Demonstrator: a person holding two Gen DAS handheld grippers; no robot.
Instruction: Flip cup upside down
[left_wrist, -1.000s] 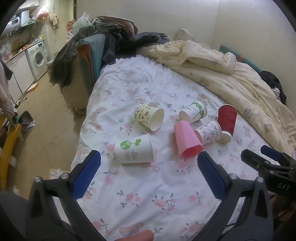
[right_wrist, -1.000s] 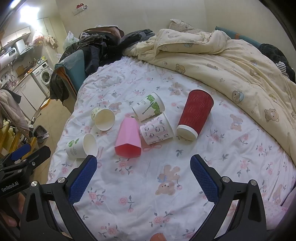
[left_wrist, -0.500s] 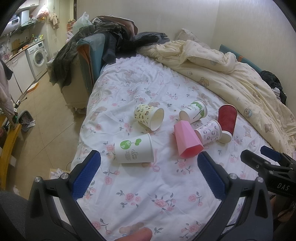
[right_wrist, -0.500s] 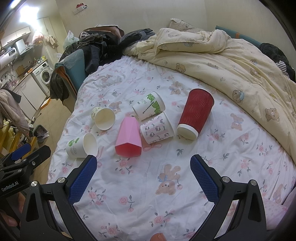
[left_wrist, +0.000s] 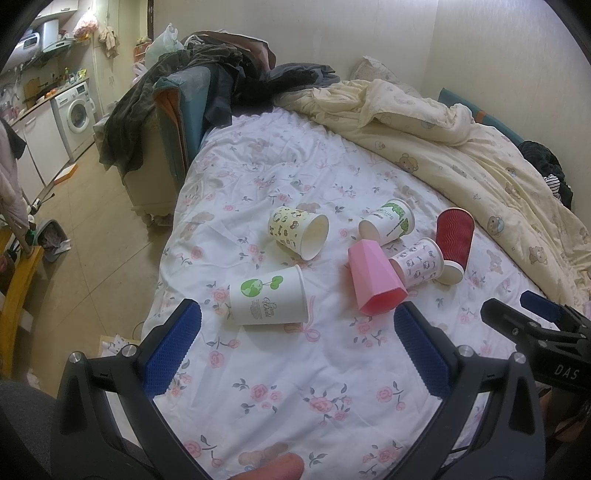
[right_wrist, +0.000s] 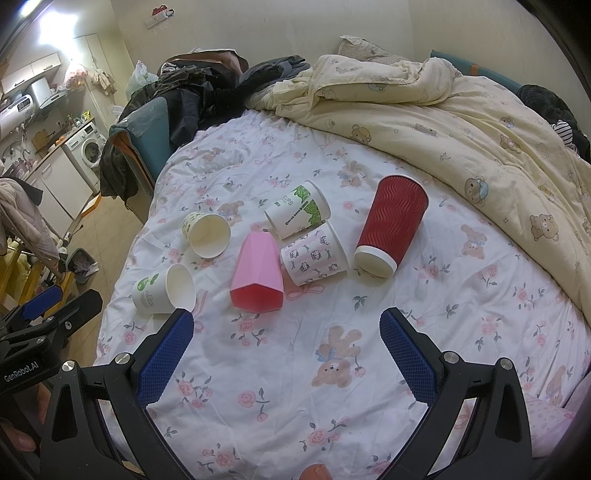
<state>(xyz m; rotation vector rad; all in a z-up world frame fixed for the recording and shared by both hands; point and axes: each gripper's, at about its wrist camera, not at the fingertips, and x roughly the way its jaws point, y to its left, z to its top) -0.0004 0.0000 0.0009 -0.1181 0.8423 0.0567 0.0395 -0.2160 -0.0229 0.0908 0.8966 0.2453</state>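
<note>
Several cups lie on their sides on the floral bedsheet. A white cup with a green tree (left_wrist: 267, 301) (right_wrist: 162, 290) lies nearest the left edge. A yellow patterned cup (left_wrist: 297, 236) (right_wrist: 207, 234), a pink faceted cup (left_wrist: 373, 282) (right_wrist: 258, 273), a pink-print cup (left_wrist: 419, 262) (right_wrist: 316, 260), a green-leaf cup (left_wrist: 388, 221) (right_wrist: 297, 214) and a red ribbed cup (left_wrist: 452, 238) (right_wrist: 393, 225) lie around it. My left gripper (left_wrist: 295, 354) is open and empty, short of the cups. My right gripper (right_wrist: 286, 354) is open and empty too.
A cream bear-print duvet (right_wrist: 461, 122) is bunched along the far right of the bed. A chair piled with dark clothes (left_wrist: 192, 96) stands at the bed's far left corner. The bed's left edge drops to a tiled floor (left_wrist: 92, 229). A washing machine (left_wrist: 75, 114) stands beyond.
</note>
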